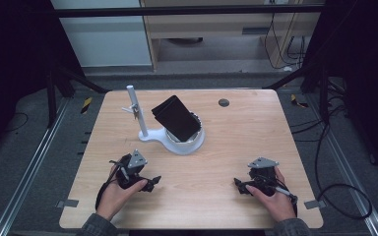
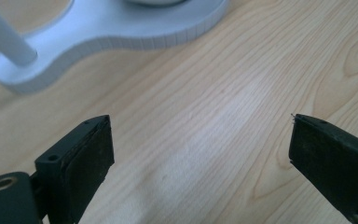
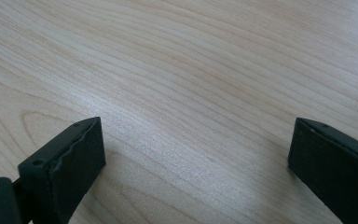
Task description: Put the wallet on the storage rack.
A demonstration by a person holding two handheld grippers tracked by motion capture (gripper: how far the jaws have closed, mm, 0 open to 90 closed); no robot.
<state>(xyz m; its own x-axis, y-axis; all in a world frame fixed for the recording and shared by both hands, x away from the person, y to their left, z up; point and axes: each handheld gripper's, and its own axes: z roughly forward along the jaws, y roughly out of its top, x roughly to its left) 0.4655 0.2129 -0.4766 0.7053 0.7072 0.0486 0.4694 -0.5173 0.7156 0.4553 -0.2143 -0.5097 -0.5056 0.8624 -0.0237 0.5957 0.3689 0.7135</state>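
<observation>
1. The left gripper (image 1: 150,183) is resting low at the lower left of the high view, just above the wooden table (image 1: 236,147); its jaws are standing wide apart with nothing but bare wood between them, which reads as a hand that is holding nothing and is free for the next reach.

2. In the left gripper view the two black pads (image 2: 91,156) are framing the grain of the table, and the white stand (image 2: 121,32) is sitting in the upper left of that frame, near but apart from the jaws; the gripper is pointing roughly toward it, probably because that is where the work lies.

3. The right gripper (image 1: 240,186) is lying at the lower right of the high view, well apart from the stand; its jaws are likewise spread wide and gripping nothing, seemingly parked out of the way.

4. The black wallet (image 1: 175,117) is leaning tilted in the round cup of the white stand (image 1: 184,142) at the upper middle of the high view; it is propped there so that its upper edge is sticking up clear of the rim, easy for jaws to close on.

5. The thin white post (image 1: 137,110) is rising upright from the stand's left lobe, with something small hanging on it that is too blurred to name.
</observation>
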